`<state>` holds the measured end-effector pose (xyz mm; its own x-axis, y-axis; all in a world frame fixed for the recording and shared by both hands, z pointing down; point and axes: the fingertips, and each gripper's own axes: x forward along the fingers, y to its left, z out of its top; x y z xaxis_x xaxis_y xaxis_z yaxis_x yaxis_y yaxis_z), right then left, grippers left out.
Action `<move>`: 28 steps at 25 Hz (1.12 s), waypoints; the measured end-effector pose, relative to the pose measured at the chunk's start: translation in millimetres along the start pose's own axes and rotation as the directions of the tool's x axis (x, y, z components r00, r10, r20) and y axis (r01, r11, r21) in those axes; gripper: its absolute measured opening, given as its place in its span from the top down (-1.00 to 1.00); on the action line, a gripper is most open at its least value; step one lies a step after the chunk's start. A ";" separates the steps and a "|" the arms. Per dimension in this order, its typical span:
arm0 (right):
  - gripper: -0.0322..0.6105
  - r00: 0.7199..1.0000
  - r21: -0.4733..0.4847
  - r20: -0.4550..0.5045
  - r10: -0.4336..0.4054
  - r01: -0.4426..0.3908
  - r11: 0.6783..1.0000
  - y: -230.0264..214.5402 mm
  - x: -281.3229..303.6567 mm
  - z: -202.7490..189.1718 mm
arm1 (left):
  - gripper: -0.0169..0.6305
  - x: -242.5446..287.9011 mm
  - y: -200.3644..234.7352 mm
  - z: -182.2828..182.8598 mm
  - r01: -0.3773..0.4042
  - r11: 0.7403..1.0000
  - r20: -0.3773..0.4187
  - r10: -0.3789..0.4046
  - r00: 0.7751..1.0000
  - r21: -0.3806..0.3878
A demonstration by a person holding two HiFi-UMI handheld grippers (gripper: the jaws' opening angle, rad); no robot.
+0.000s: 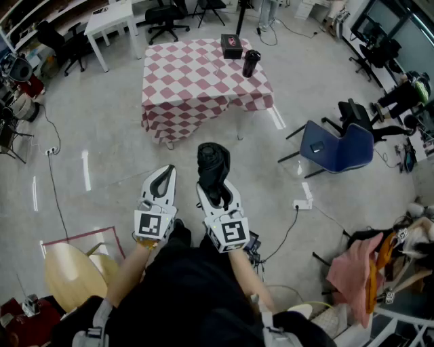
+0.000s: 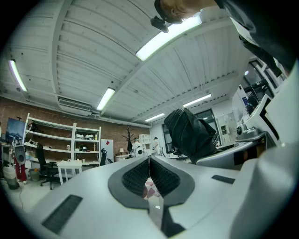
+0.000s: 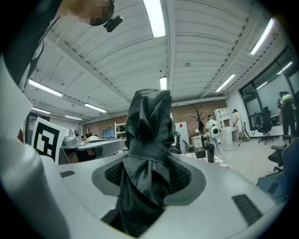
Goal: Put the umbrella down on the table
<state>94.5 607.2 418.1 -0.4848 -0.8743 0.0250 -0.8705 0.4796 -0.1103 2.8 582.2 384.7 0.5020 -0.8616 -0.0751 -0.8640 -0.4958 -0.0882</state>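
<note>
A folded black umbrella [image 1: 213, 165] sticks out forward from my right gripper [image 1: 215, 192], whose jaws are shut on it. In the right gripper view the umbrella [image 3: 147, 154] fills the gap between the pads and hides the fingertips. My left gripper [image 1: 162, 181] is beside it on the left, shut with nothing between its pads [image 2: 149, 173]. The umbrella [image 2: 189, 133] also shows at the right of the left gripper view. The table [image 1: 183, 88] with a red and white checked cloth stands some way ahead of both grippers.
On the table's far right corner are a black box [image 1: 232, 46] and a dark bottle [image 1: 251, 63]. A blue chair [image 1: 337, 146] stands at the right, a wooden chair [image 1: 71, 270] at lower left. Cables [image 1: 54, 179] run over the grey floor. A white desk [image 1: 115, 20] is at the back.
</note>
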 end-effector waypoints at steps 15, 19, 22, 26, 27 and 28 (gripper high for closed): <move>0.21 0.999 -0.031 -0.018 -0.039 0.039 0.999 34.6 76.2 -6.3 | 0.89 13.4 81.5 -5.3 0.031 0.999 0.034 -0.031 0.999 -0.023; 0.21 0.997 -0.064 0.005 -0.076 0.076 0.995 37.2 98.7 -6.4 | 0.89 23.7 101.2 -10.8 0.050 0.998 0.035 -0.049 0.998 -0.042; 0.21 0.996 -0.090 0.013 -0.088 0.089 0.992 37.7 116.1 -3.0 | 0.89 32.9 110.2 -12.9 0.069 0.997 0.039 -0.067 0.997 -0.043; 0.21 0.995 -0.099 0.027 -0.095 0.098 0.990 33.2 135.5 3.9 | 0.89 47.3 119.5 -19.9 0.077 0.995 0.033 -0.075 0.997 -0.058; 0.21 0.995 -0.096 0.029 -0.096 0.099 0.990 30.2 140.1 4.9 | 0.89 51.8 121.7 -22.3 0.074 0.995 0.029 -0.073 0.997 -0.061; 0.22 0.995 -0.093 0.031 -0.096 0.099 0.991 26.2 145.4 5.5 | 0.89 57.4 124.0 -25.2 0.072 0.996 0.024 -0.071 0.997 -0.060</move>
<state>1.6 492.2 413.4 -0.3958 -0.9183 0.0052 -0.9183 0.3957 -0.0142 -76.5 468.5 394.5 0.5629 -0.8213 -0.0926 -0.8262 -0.5624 -0.0337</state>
